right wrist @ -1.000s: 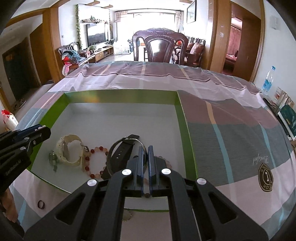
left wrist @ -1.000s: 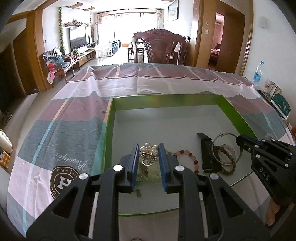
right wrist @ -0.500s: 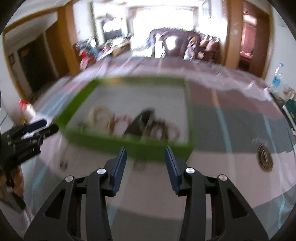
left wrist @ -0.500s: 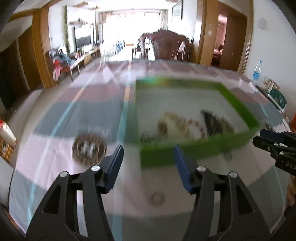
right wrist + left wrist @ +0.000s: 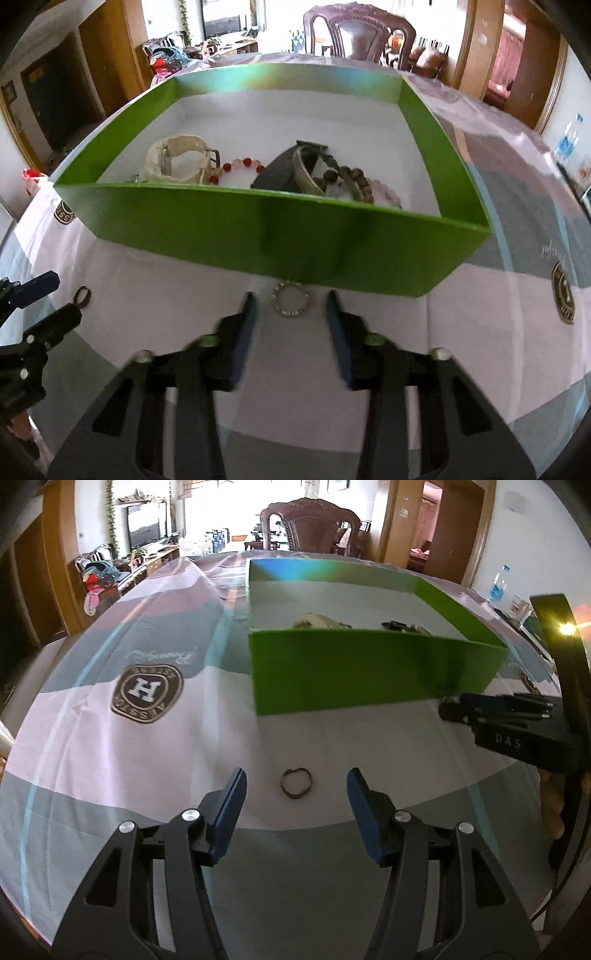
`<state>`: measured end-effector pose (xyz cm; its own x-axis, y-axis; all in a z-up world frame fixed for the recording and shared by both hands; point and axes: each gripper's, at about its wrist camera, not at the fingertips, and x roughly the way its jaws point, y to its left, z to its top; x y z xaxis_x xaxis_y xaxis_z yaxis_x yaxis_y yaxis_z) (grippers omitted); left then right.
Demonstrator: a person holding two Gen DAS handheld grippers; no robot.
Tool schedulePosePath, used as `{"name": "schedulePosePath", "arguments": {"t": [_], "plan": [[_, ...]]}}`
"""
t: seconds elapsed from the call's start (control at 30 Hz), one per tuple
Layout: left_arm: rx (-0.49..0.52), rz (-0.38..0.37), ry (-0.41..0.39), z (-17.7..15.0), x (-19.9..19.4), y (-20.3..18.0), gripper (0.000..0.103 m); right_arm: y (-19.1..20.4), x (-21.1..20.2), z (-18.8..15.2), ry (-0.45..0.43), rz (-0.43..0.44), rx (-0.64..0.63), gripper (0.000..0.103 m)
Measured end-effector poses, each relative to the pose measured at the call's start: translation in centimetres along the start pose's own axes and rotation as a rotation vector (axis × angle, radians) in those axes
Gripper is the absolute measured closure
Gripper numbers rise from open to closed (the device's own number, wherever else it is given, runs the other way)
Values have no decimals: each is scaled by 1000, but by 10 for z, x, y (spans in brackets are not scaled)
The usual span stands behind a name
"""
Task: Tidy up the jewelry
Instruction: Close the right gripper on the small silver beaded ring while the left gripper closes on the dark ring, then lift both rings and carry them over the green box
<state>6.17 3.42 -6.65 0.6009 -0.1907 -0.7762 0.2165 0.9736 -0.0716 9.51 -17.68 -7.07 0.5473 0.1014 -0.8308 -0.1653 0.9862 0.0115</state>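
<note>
A small dark ring [image 5: 296, 787] lies on the striped tablecloth just ahead of my left gripper [image 5: 295, 777], which is open and straddles it without touching. A sparkly silver ring [image 5: 291, 299] lies against the near wall of the green box [image 5: 280, 236]. My right gripper [image 5: 291, 295] has a finger on each side of it and its jaws are closing, pads apart from the ring. Inside the box are a white band [image 5: 177, 162], a red bead bracelet [image 5: 240, 166], a black strap [image 5: 284, 170] and brown beads [image 5: 351, 177].
The tablecloth [image 5: 110, 760] covers the whole table around the box. My right gripper [image 5: 452, 707] shows at the right of the left wrist view, my left gripper [image 5: 62, 297] at the left of the right wrist view beside the dark ring [image 5: 83, 295]. A wooden chair [image 5: 358, 33] stands behind the table.
Both grippers have pulled back out of the box and come down over the cloth in front of it. Both were shut over jewelry in the box and now stand open around rings.
</note>
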Motion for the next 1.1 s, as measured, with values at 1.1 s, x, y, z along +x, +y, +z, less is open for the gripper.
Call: {"name": "schedulePosePath", "arguments": {"t": [1.1], "plan": [[19,38,-4,3,-2,-23,84,3,-34,-36,-19,-16,0,82]]}}
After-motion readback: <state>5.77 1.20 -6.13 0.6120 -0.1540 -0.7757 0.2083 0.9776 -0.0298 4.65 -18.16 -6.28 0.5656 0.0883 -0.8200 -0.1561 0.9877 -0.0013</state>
